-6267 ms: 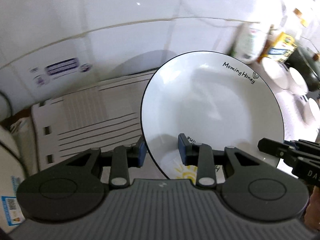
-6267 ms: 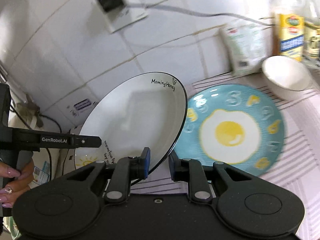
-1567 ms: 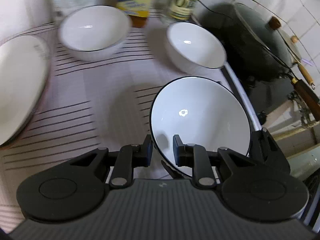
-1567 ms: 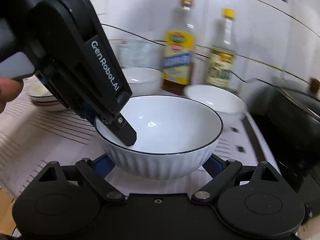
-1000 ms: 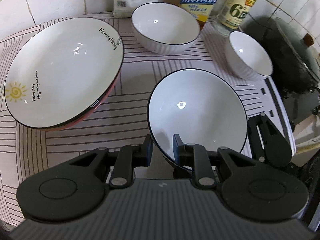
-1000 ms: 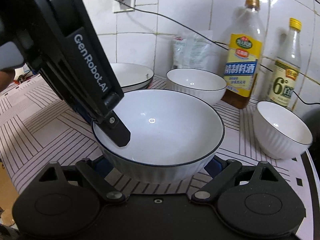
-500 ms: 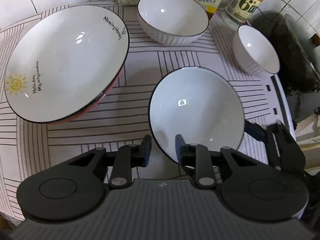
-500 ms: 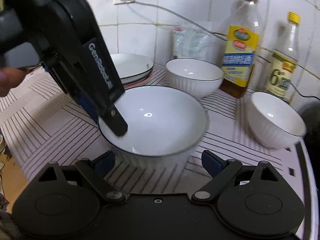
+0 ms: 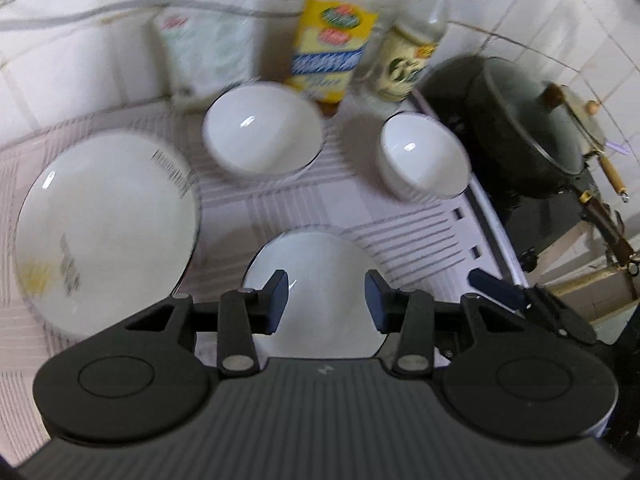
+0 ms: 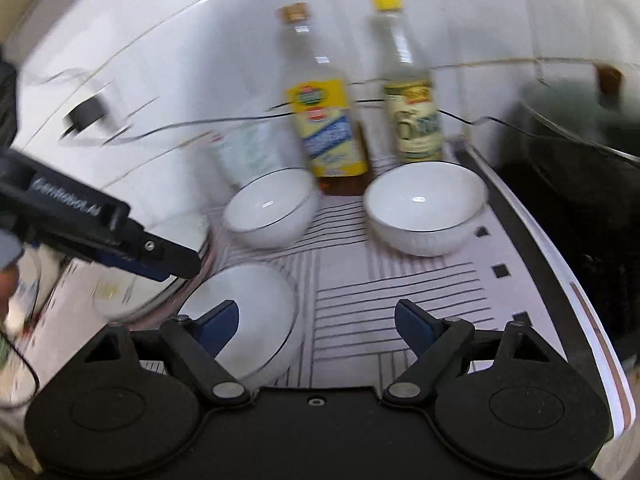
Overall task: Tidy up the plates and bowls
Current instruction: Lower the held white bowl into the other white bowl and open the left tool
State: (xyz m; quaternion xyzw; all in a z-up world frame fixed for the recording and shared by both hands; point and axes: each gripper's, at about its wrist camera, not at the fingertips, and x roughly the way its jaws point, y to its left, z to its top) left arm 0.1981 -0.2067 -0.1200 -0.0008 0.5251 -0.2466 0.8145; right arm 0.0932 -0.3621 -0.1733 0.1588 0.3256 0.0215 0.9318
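You are looking down on a striped mat (image 9: 304, 208) that is carrying everything. The nearest bowl (image 9: 320, 276) is sitting at the front of it, just beyond the left gripper (image 9: 326, 292) — the plate (image 9: 108, 224) is lying to its left. Two more bowls are standing further back: the larger bowl (image 9: 262, 136) in the middle, the smaller bowl (image 9: 424, 156) to the right. Two bottles (image 9: 334, 40) are standing behind them against the wall — a pot (image 9: 532, 120) is sitting off the mat's right edge.
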